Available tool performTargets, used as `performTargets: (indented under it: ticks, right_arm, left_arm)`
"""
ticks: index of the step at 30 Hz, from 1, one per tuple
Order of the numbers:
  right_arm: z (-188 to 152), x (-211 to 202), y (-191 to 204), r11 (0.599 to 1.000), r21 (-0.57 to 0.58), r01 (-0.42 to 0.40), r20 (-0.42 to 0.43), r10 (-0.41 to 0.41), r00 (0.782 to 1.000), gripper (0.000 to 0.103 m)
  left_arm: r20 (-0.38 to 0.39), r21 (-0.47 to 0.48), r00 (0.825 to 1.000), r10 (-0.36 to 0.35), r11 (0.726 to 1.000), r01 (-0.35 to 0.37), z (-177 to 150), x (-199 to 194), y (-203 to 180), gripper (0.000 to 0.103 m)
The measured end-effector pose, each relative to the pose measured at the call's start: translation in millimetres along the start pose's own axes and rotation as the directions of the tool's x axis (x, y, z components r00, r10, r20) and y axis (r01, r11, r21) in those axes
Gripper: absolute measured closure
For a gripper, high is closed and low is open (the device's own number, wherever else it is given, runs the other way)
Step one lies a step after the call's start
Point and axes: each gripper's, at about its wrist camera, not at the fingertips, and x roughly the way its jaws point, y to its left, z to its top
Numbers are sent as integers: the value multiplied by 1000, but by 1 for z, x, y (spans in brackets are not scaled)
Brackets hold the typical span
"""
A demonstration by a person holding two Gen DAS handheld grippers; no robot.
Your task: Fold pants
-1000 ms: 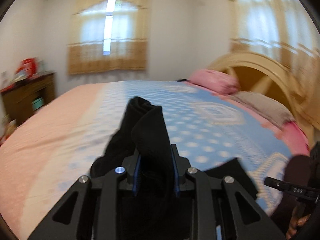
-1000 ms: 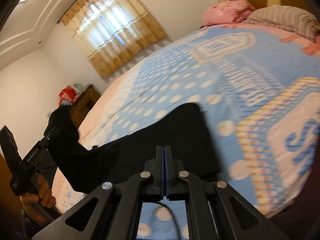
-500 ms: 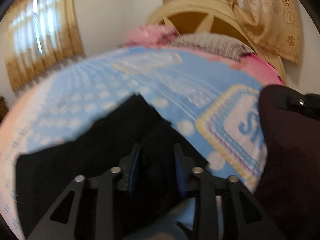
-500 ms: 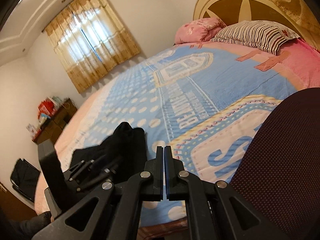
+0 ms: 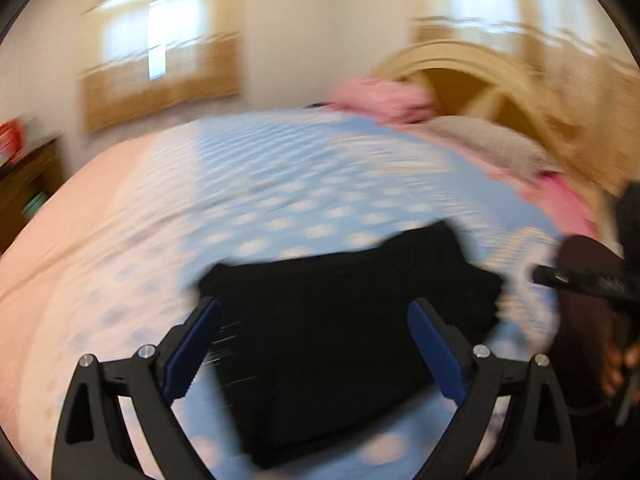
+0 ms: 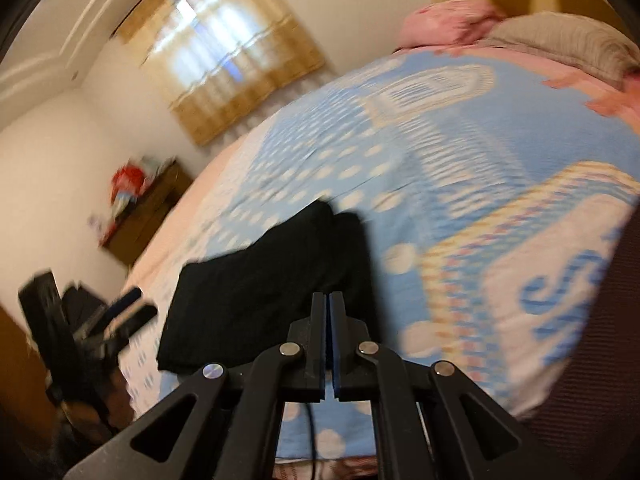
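Observation:
The black pants (image 5: pixel 340 320) lie folded in a flat block on the blue dotted bedspread (image 5: pixel 304 184), near the bed's front edge. They also show in the right wrist view (image 6: pixel 264 284). My left gripper (image 5: pixel 314 312) is open wide and empty, held over the pants. My right gripper (image 6: pixel 329 304) is shut and empty, just in front of the pants' near edge. The left gripper shows at the far left of the right wrist view (image 6: pixel 120 316). Both views are blurred by motion.
A pink pillow (image 5: pixel 384 98) and a striped pillow (image 6: pixel 560 44) lie at the wooden headboard (image 5: pixel 492 80). A dark wooden dresser (image 6: pixel 148 216) stands by the wall at the left. Curtained windows (image 5: pixel 160 68) are behind the bed. Dark red clothing (image 6: pixel 600 380) fills the right edge.
My left gripper has let go of the pants and opened wide; the pants now lie folded flat on the bed. My right gripper stayed shut and swung back toward the pants.

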Motion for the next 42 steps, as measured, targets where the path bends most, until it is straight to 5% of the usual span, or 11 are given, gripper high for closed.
performTargets:
  ticks: [3, 10, 12, 14, 16, 22, 24, 26, 29, 39, 42]
  right_arm:
    - [-5, 20, 22, 998, -69, 4, -32, -6, 999, 100]
    - [-13, 25, 42, 984, -151, 97, -14, -100, 995, 100]
    - [-13, 24, 44, 982, -161, 99, -16, -102, 995, 91]
    - [-11, 24, 45, 978, -171, 120, -4, -122, 992, 63]
    - [-7, 22, 49, 976, -186, 117, 29, -113, 993, 55]
    - [-3, 32, 55, 949, -242, 201, 39, -198, 979, 56]
    - [-9, 43, 49, 936, -256, 240, 10, -246, 969, 64]
    - [-15, 55, 40, 935, -260, 243, -47, -264, 963, 85]
    - [-23, 60, 31, 939, -252, 234, -89, -263, 961, 92]
    - [-28, 59, 4, 957, -208, 205, -93, -227, 969, 93]
    - [-24, 54, -11, 986, -108, 126, -106, -138, 985, 88]
  left_arm:
    - [-74, -84, 991, 111, 990, -118, -11, 9, 26, 7]
    - [-142, -192, 982, 125, 970, -151, -28, 25, 41, 6]
    - [-161, -214, 979, 122, 964, -156, -34, 27, 47, 6]
    - [-188, -234, 975, 115, 959, -158, -39, 31, 52, 6]
    - [-219, -253, 971, 92, 956, -148, -46, 34, 55, 6]
    - [-233, -250, 968, 90, 957, -149, -56, 34, 52, 6]
    - [-234, -245, 968, 86, 959, -144, -56, 35, 51, 6]
    - [-238, -243, 967, 85, 959, -144, -56, 37, 50, 6]
    - [-241, -223, 967, 86, 965, -142, -56, 37, 45, 6]
    - [-253, -204, 963, 91, 968, -145, -55, 39, 43, 5]
    - [-251, -174, 961, 111, 972, -158, -52, 33, 45, 5]
